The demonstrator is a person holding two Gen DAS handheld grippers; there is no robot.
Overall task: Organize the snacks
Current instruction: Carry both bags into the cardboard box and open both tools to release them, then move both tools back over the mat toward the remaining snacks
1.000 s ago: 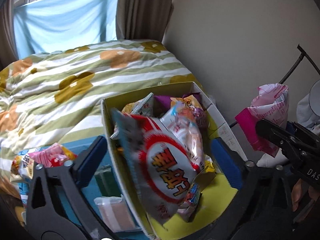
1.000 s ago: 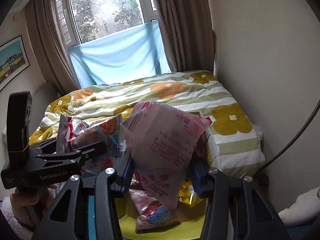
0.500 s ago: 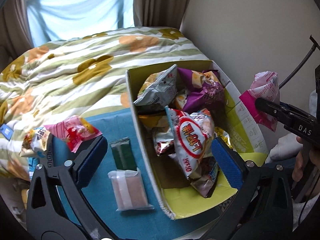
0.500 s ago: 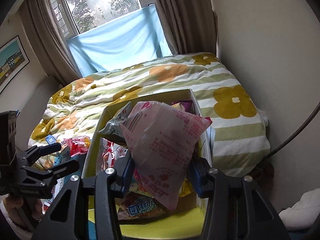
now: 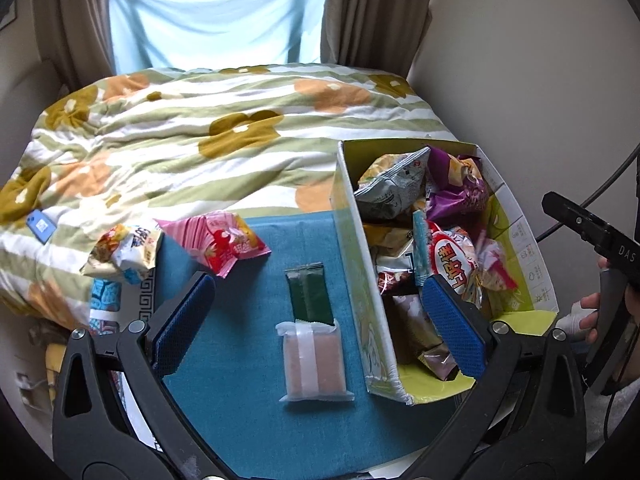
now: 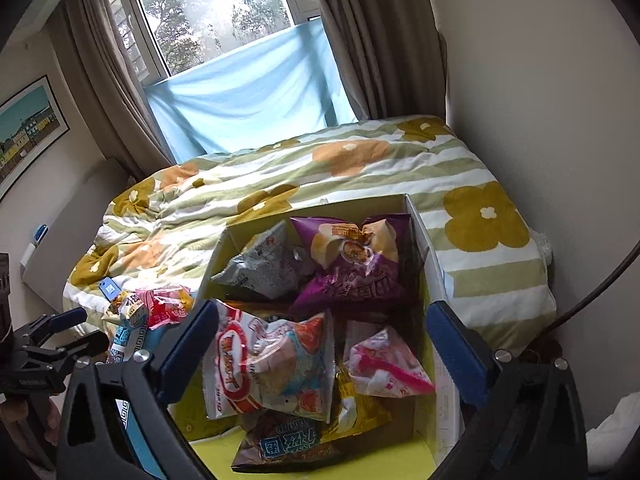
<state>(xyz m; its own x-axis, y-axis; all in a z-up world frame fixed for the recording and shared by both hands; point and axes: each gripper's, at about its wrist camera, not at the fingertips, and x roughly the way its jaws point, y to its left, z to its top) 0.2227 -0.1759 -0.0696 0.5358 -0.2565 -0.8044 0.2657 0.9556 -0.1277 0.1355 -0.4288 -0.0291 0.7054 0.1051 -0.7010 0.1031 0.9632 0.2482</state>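
Right gripper (image 6: 320,344) jaws just opened wide, empty; pink packet (image 6: 384,364) lies in the box (image 6: 424,236). Left gripper (image 5: 316,320) wide, empty (over the blue cloth): straddle the green packet (image 5: 310,292), close squarely.

Flowered striped quilt (image 5: 192,140), pale blue cloth (image 6: 248,100) below window (image 6: 216,12), brown curtains (image 5: 372,12), framed picture (image 6: 28,124).
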